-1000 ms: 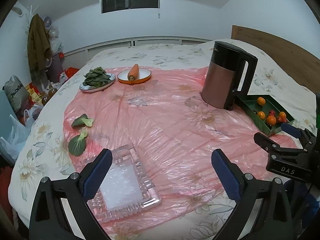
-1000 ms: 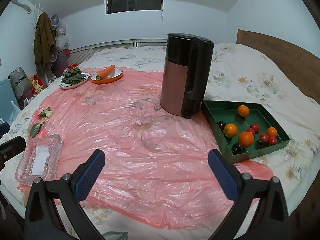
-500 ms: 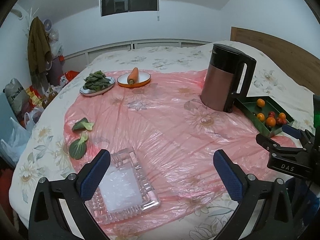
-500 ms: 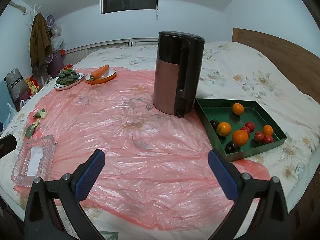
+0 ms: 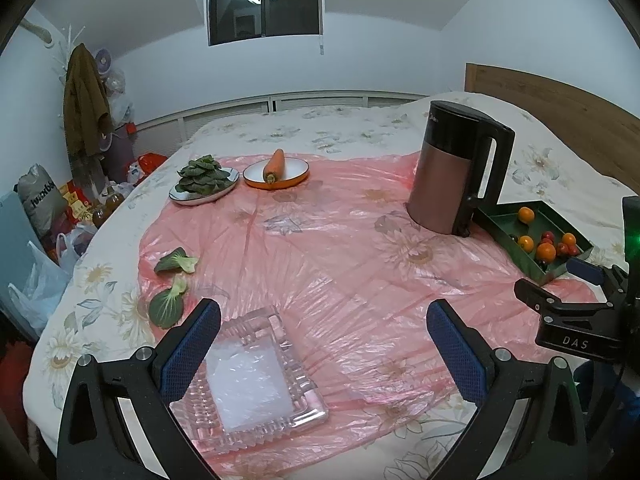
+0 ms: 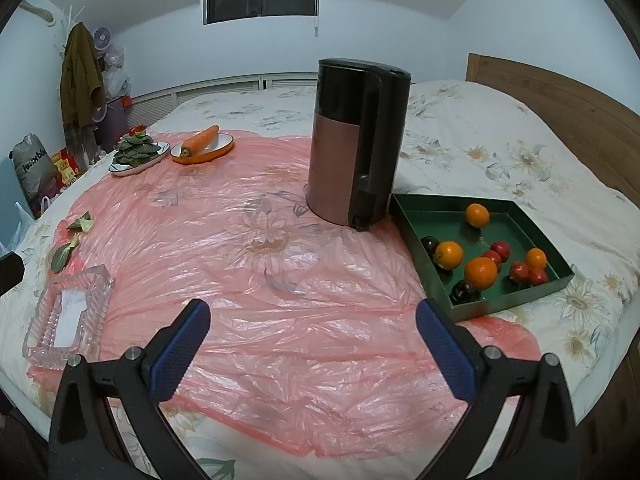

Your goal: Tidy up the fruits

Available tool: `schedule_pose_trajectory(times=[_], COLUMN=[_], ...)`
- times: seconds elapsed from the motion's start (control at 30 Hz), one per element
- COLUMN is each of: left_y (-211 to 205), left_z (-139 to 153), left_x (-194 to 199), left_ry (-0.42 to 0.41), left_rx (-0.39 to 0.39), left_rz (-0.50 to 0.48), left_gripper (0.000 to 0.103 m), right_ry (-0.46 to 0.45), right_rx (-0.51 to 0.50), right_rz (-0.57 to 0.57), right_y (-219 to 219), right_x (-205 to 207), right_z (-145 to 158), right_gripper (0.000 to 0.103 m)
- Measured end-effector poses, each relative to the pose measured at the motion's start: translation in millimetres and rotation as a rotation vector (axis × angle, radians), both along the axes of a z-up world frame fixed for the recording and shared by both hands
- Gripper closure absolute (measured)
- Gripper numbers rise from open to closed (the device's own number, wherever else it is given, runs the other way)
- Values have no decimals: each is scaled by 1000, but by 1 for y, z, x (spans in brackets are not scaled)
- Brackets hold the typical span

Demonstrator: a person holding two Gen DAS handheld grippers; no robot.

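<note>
A green tray on the right of the bed holds several fruits: oranges, small red fruits and dark plums. The tray also shows in the left wrist view. A clear glass dish lies near the front left, under my left gripper, which is open and empty. The dish also shows in the right wrist view. My right gripper is open and empty above the pink plastic sheet, left of the tray.
A tall copper and black kettle stands just left of the tray. A carrot on an orange plate and a plate of greens sit at the far left. Two loose green leaves lie near the glass dish. Clutter stands beside the bed at left.
Both grippers have drawn back and risen slightly, so the bed looks a little farther away. Both stay open and empty. No object has moved.
</note>
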State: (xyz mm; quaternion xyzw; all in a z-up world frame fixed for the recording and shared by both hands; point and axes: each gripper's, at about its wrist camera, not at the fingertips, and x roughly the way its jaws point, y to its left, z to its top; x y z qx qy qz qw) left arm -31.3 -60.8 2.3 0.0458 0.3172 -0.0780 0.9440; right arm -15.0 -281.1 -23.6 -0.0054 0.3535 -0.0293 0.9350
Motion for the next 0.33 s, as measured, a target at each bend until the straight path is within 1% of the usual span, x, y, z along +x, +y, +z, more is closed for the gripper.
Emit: schedule_pose_trajectory(times=[0.33], left_y=[-1], left_z=[1], left_x=[-1], left_ry=[-4], left_rx=[12], left_rz=[-3], left_gripper=[2], right_ry=[0], right_rx=[1], right_rz=[-2], right_y=[0], right_x=[1], right_z=[0], right_gripper=[0])
